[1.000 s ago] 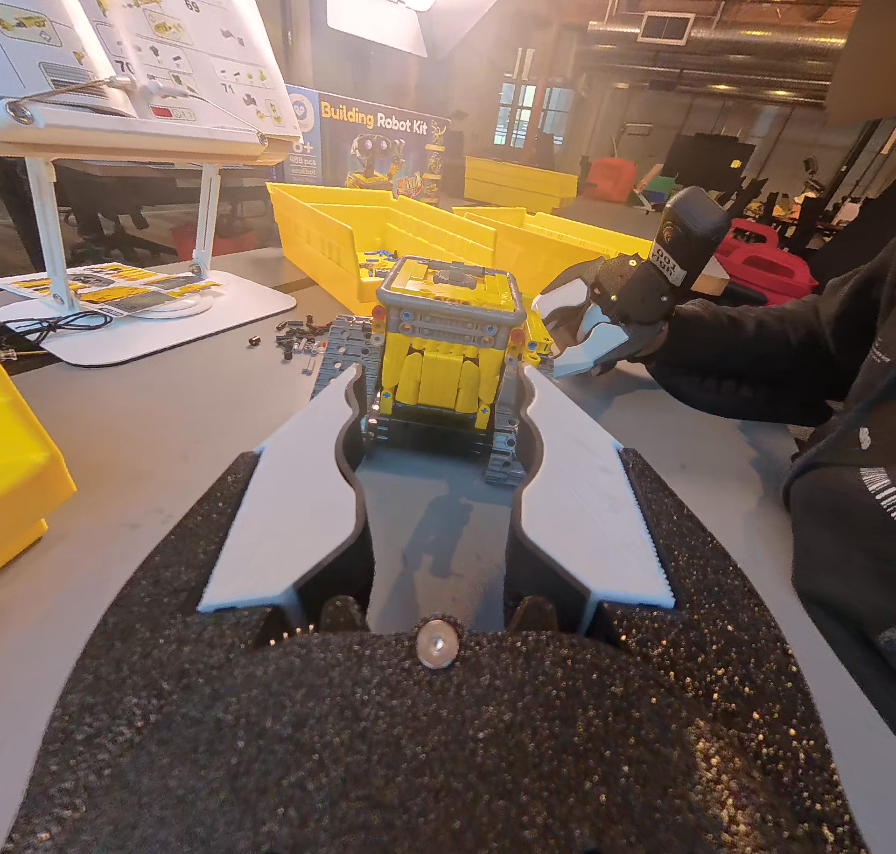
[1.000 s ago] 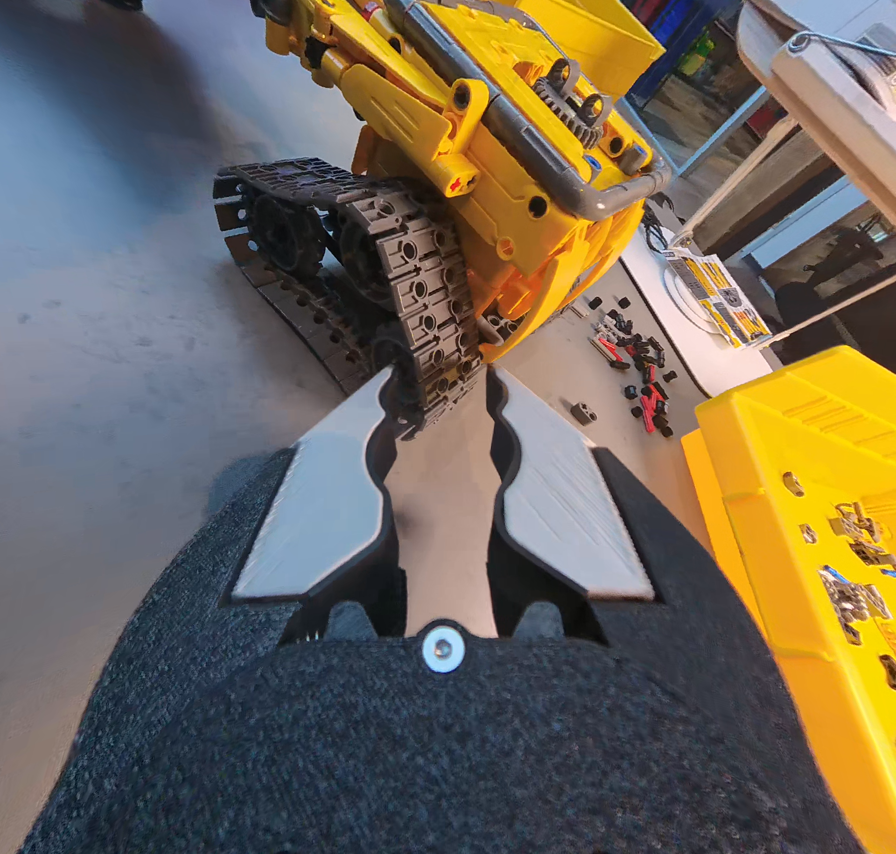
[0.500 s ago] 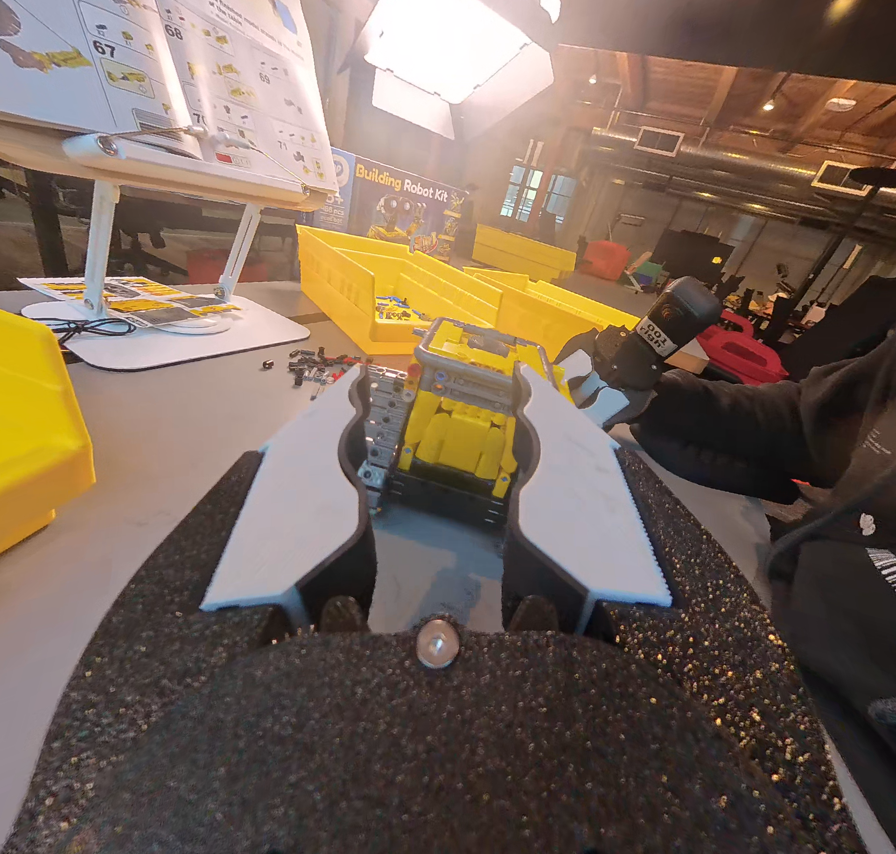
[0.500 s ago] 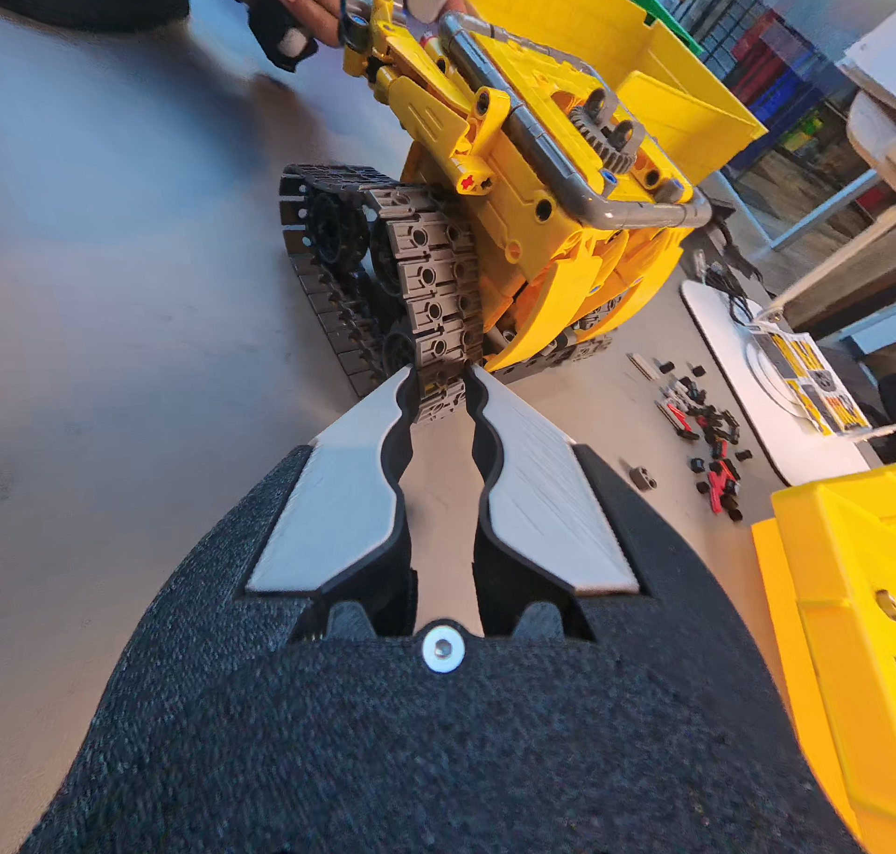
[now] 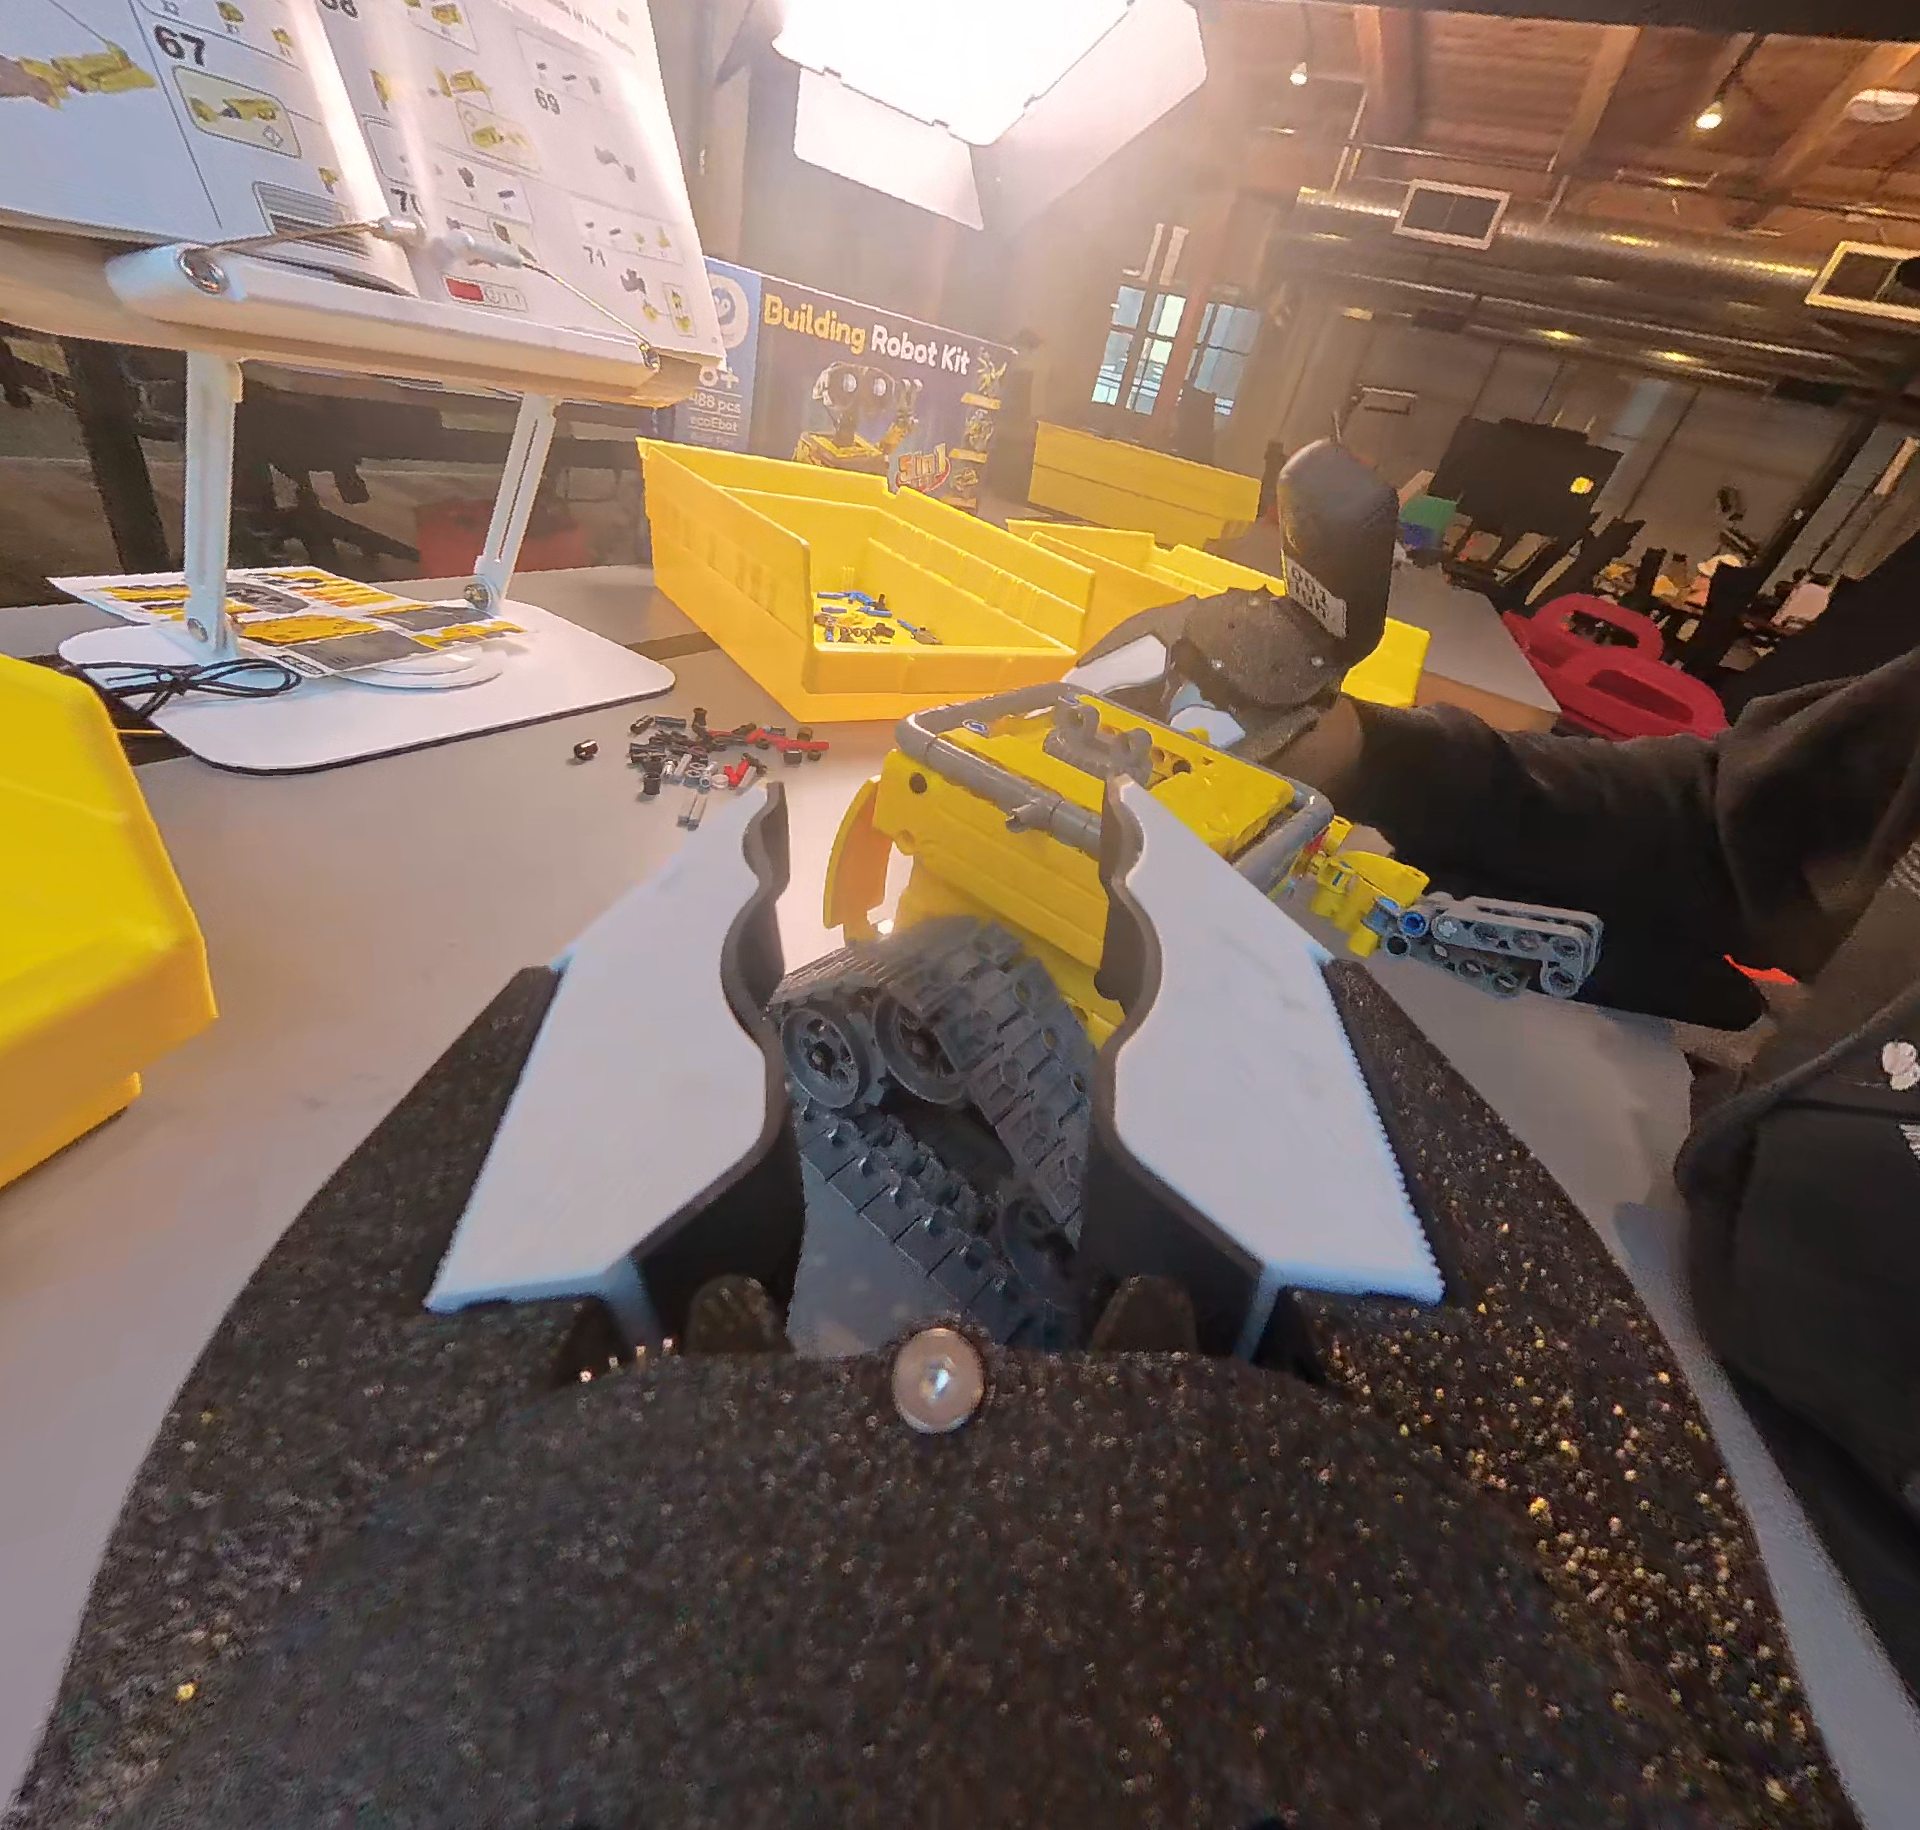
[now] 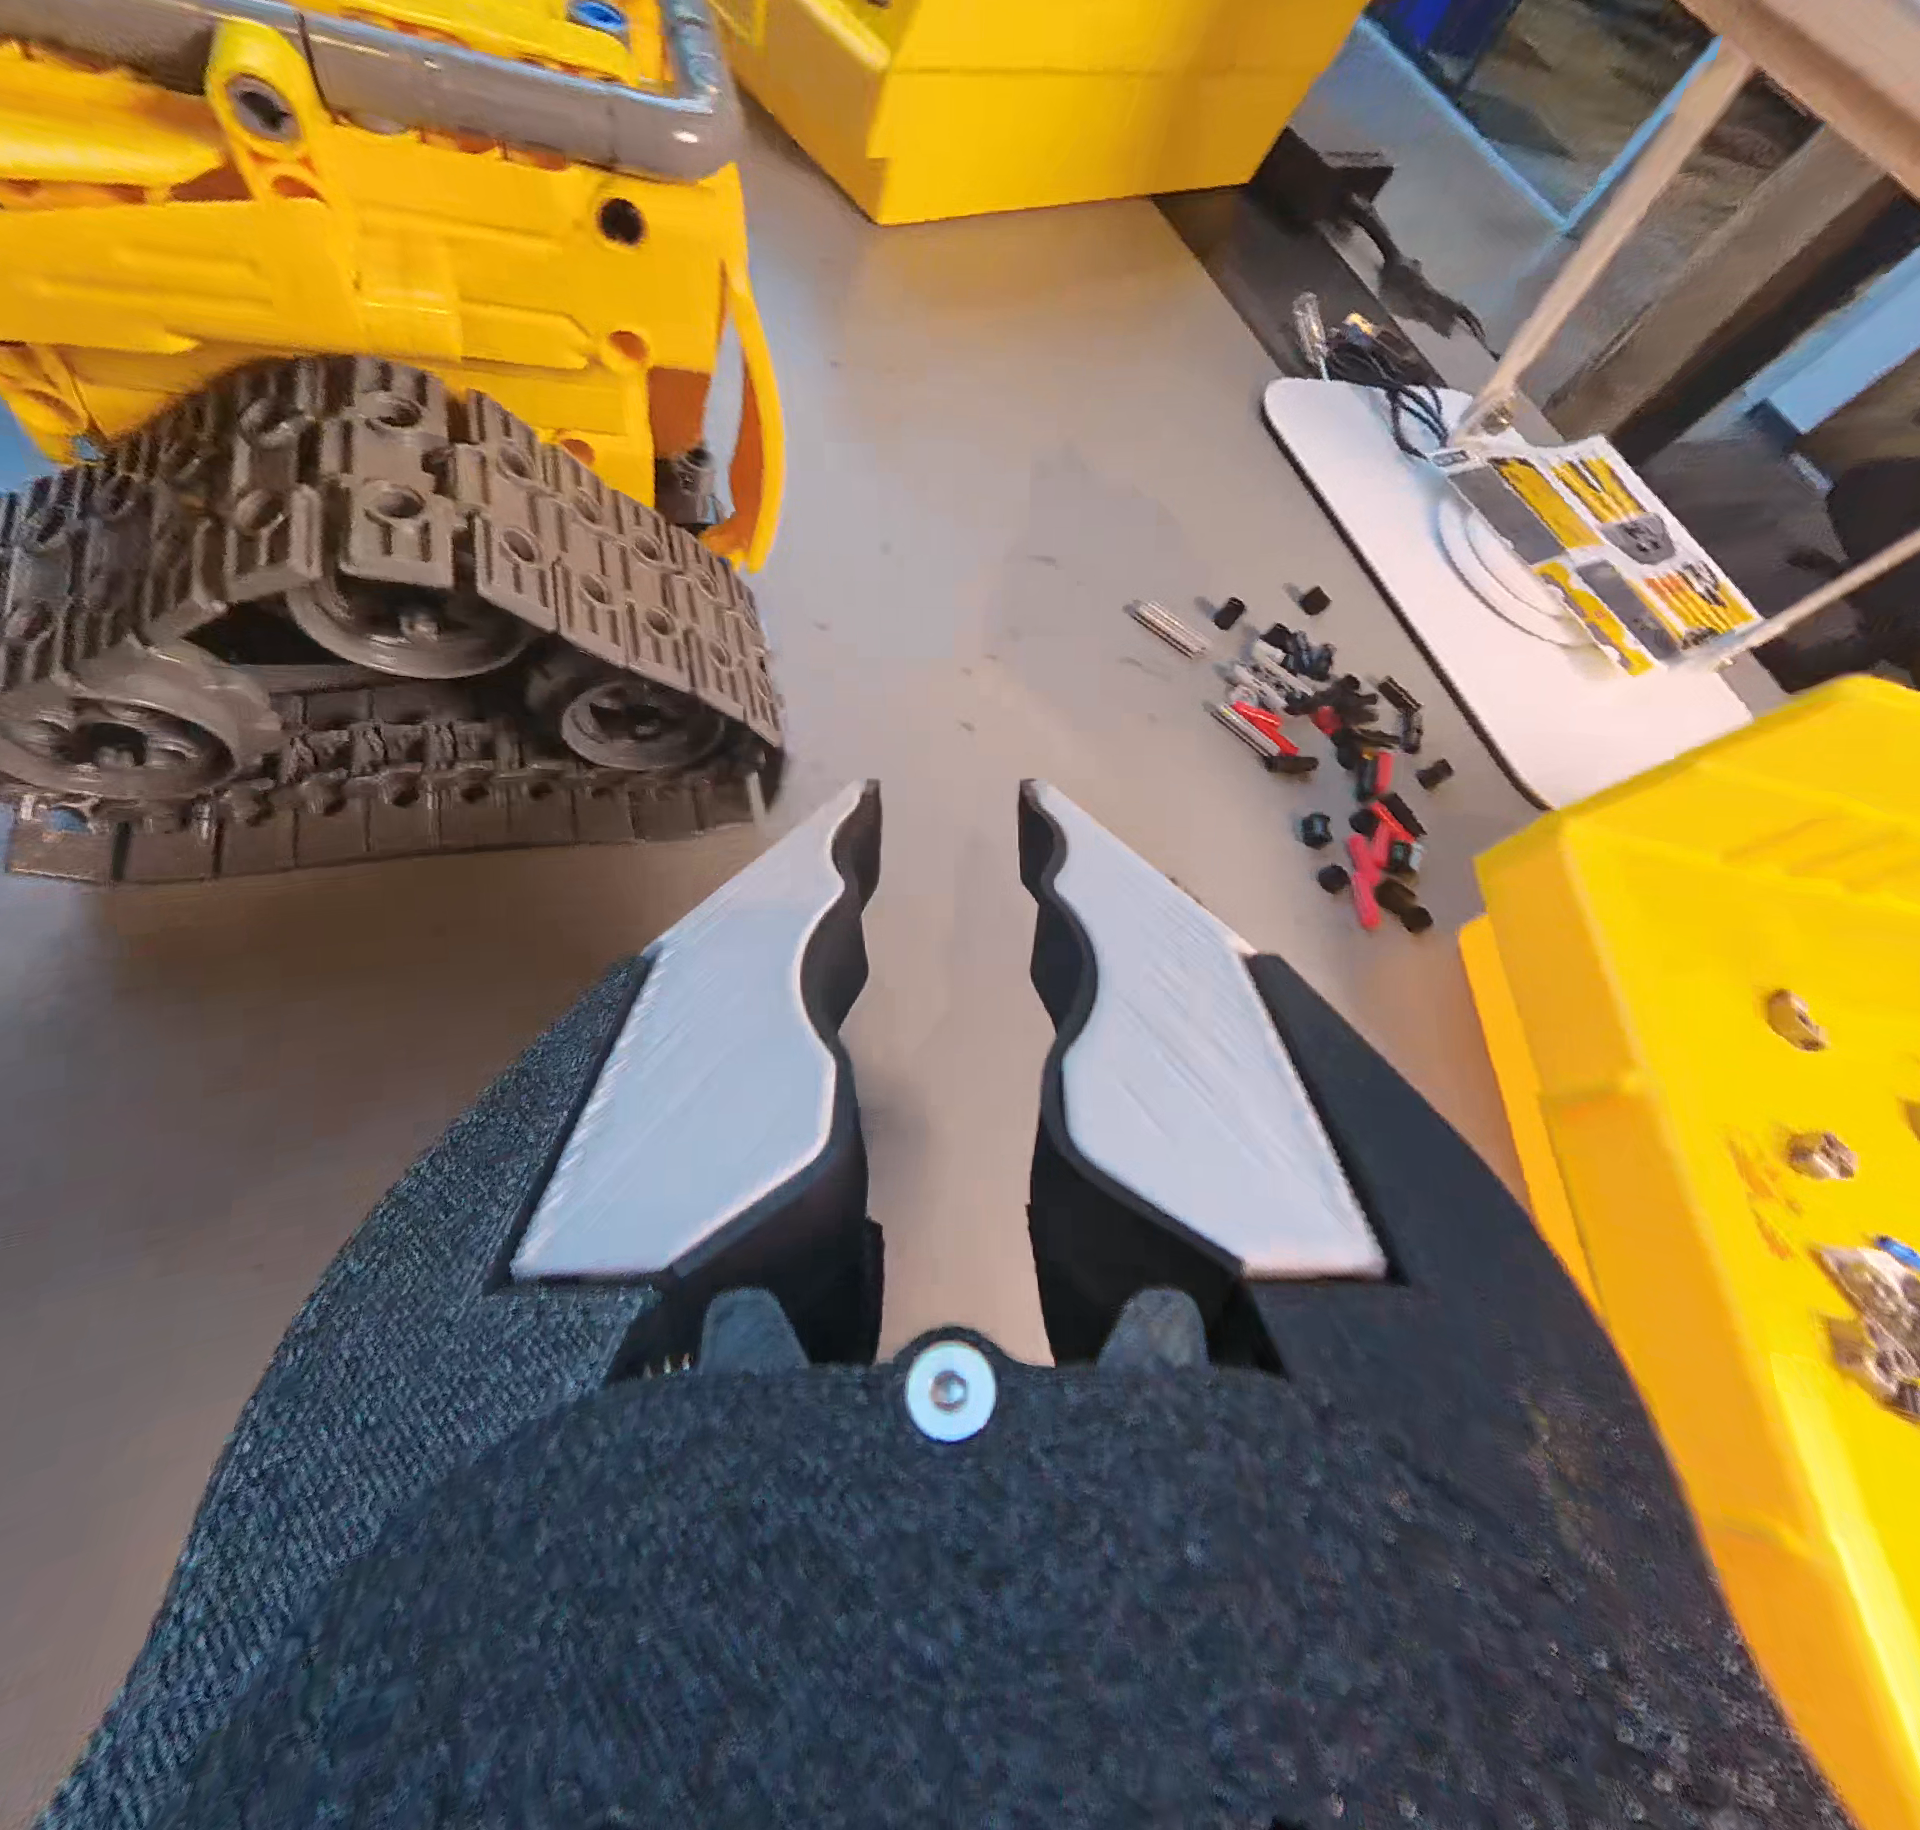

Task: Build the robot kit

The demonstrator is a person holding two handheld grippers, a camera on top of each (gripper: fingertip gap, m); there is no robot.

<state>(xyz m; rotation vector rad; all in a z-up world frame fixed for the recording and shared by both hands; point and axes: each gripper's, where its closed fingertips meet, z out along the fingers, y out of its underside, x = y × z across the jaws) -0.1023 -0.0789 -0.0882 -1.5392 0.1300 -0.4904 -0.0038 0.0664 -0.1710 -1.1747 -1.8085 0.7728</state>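
Left tool (image 5: 940, 824) straddled tracked yellow robot model (image 5: 997, 907), fingers spread, grip uncertain. Right tool (image 6: 948, 793) hovered low over tabletop (image 6: 997, 409), slightly parted, empty.

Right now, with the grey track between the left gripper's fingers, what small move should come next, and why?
Probably close the left gripper gently on the grey track: it lies between the fingers, though contact is unclear, and the right gripper is open, empty, beside the model.

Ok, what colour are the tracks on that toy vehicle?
Dark grey, under a yellow body; the tracks show best in the right wrist view.
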